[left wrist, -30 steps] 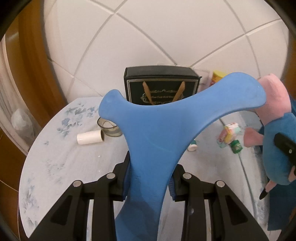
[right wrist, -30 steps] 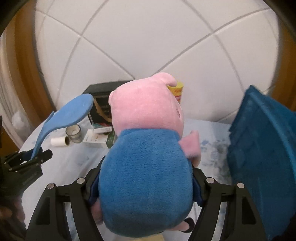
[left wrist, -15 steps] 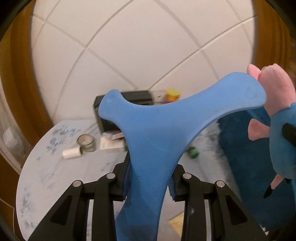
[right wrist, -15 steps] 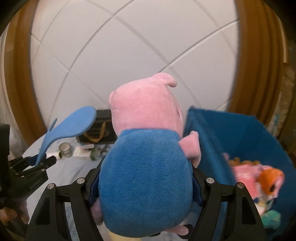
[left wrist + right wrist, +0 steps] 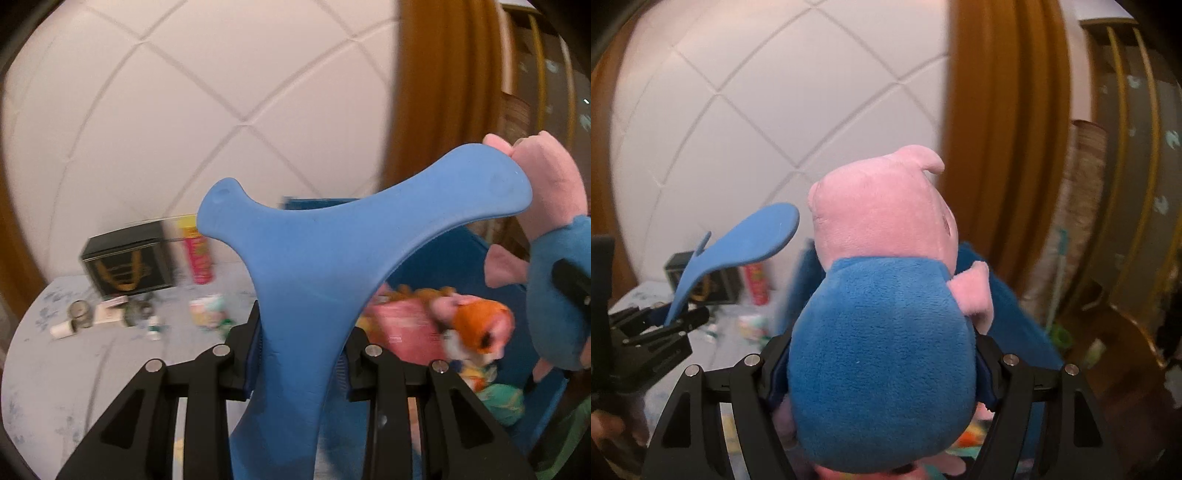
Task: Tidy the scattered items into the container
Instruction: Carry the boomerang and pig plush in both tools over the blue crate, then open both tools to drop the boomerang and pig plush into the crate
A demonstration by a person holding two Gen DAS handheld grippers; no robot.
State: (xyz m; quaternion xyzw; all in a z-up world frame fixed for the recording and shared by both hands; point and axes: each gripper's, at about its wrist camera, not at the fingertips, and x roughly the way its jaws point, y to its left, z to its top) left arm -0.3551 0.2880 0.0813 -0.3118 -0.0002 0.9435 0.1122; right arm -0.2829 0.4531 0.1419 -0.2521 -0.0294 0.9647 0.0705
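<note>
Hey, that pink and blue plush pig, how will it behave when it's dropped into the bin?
The plush pig bulges between the right gripper's fingers, so it's probably soft and light. Its fleecy fabric shouldn't slip, and it likely lands without rolling.

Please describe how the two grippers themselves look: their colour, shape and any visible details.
Both the left gripper and the right gripper are matte black. Each has two flat angular fingers with triangular cut-outs and round silver screw heads at the joints. Dark blue pads line the inner faces of the jaws. No cables or markings are visible, and no sleeve can be made out.
</note>
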